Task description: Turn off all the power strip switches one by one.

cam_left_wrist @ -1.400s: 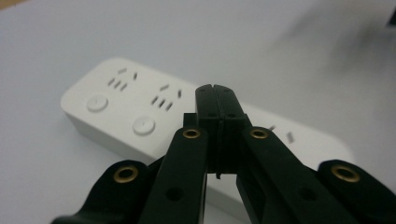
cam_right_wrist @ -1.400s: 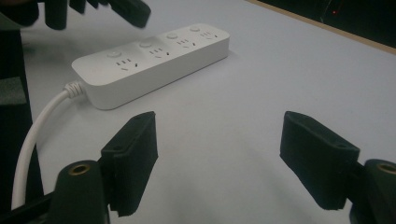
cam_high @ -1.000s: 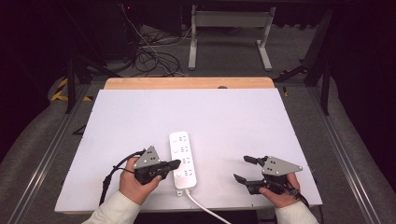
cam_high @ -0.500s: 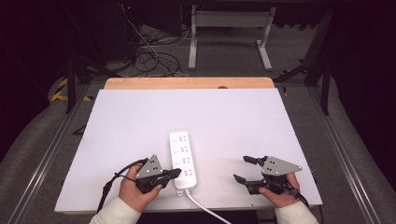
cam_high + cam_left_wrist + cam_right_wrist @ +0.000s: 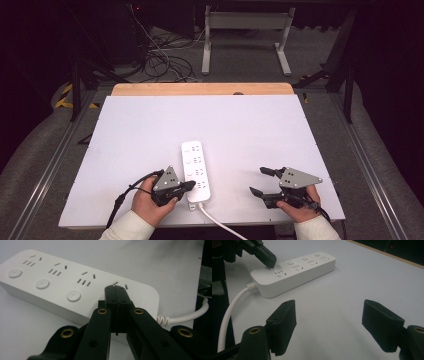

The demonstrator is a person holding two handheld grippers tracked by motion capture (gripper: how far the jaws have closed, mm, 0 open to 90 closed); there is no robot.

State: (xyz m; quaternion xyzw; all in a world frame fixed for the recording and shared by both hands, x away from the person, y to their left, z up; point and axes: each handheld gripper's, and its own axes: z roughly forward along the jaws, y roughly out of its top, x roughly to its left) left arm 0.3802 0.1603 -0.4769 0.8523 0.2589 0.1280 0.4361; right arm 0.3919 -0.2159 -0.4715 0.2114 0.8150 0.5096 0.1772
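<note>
Bench [image 5: 150, 125], power strip [image 5: 195, 170], two hand-held grippers: left one now on the strip's near-end switch.

Item 1, white bench: carries a four-outlet power strip lying lengthwise near the front edge, its white cord [image 5: 220, 225] trailing off toward the person. Item 2, left hand-held gripper [image 5: 189, 185]: jaws together, shifted from beside the strip onto its near end, tip touching at the last switch button; judged a press in progress, the button itself hidden beneath the tip. Item 3, right hand-held gripper [image 5: 260, 181]: unmoved, jaws apart, idle well right of the strip.
</note>
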